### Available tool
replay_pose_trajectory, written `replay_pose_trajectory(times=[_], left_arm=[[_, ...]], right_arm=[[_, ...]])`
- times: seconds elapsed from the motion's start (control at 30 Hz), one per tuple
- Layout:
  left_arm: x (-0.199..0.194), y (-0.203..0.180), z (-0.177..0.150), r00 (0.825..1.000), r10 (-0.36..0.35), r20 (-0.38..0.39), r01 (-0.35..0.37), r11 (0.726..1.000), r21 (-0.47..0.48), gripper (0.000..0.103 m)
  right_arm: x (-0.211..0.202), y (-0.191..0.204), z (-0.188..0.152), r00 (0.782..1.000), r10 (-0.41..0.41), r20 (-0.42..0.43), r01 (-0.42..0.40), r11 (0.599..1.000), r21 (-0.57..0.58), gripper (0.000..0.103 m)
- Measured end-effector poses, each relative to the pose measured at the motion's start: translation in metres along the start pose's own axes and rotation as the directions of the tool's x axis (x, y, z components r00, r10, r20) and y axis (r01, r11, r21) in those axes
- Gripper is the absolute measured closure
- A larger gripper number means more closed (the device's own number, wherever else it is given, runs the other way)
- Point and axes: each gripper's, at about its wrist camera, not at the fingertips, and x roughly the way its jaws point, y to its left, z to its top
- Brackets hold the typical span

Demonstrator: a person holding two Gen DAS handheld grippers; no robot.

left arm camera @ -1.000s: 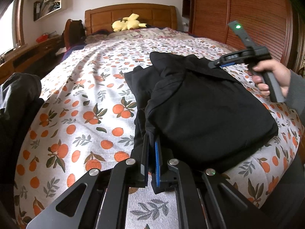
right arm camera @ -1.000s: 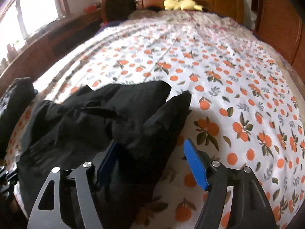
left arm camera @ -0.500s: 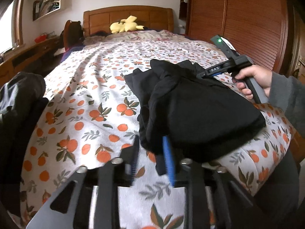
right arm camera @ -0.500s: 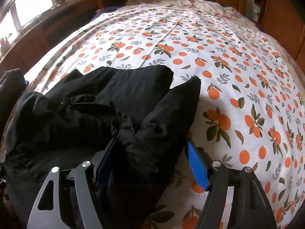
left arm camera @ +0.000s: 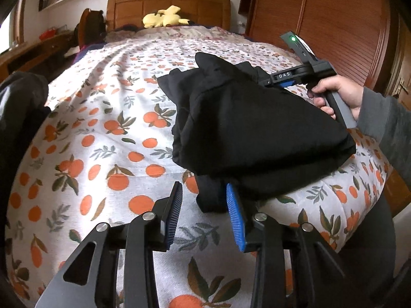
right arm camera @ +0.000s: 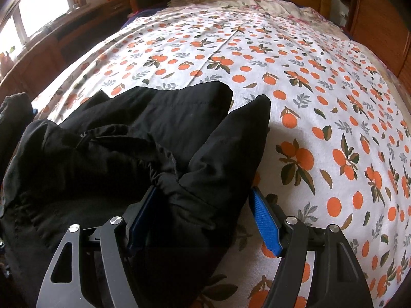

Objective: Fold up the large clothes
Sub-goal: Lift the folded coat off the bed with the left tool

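Black garment (left arm camera: 251, 133): one; yellow plush toy (left arm camera: 164, 20): one.

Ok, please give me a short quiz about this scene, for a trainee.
1. True or false: the left gripper clamps the black folded garment.
2. What lies by the wooden headboard? A) yellow plush toy; B) red pillow; C) open book.
3. Fill in: the white bedsheet is printed with ____ and leaves.
Key: 1 false, its jaws stand open; 2 A; 3 oranges.
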Motion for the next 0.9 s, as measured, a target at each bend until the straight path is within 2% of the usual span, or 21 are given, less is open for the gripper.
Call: replay_pose_trajectory(times=[0.3,0.43,0.53,0.7,0.9], left_arm=[[0.012,-0.001,0.001,0.998,-0.061,-0.026,0.061,0.998,-0.023,0.078],[0.015,-0.004,0.001,0.998,-0.059,-0.029,0.059,0.998,-0.018,0.084],[0.014,-0.007,0.003,0.998,-0.05,-0.024,0.05,0.999,0.012,0.091],[0.008,-0.012,0.008,1.0,-0.028,0.009,0.027,0.999,0.028,0.096],[-0.016,-0.014,0.021,0.996,0.011,0.092,-0.012,1.0,0.009,0.098]], right_arm=[[0.003,-0.005,0.0,0.998,0.053,-0.021,-0.052,0.998,0.047,0.038],[0.003,-0.004,0.001,0.998,0.062,-0.018,-0.061,0.997,0.047,0.042],[0.0,0.001,0.0,0.998,0.063,-0.01,-0.062,0.998,0.029,0.051],[-0.014,0.017,-0.003,0.999,0.019,0.027,-0.017,0.998,-0.067,0.076],[-0.053,0.021,-0.015,0.989,0.029,0.144,-0.015,0.995,-0.1,0.085]])
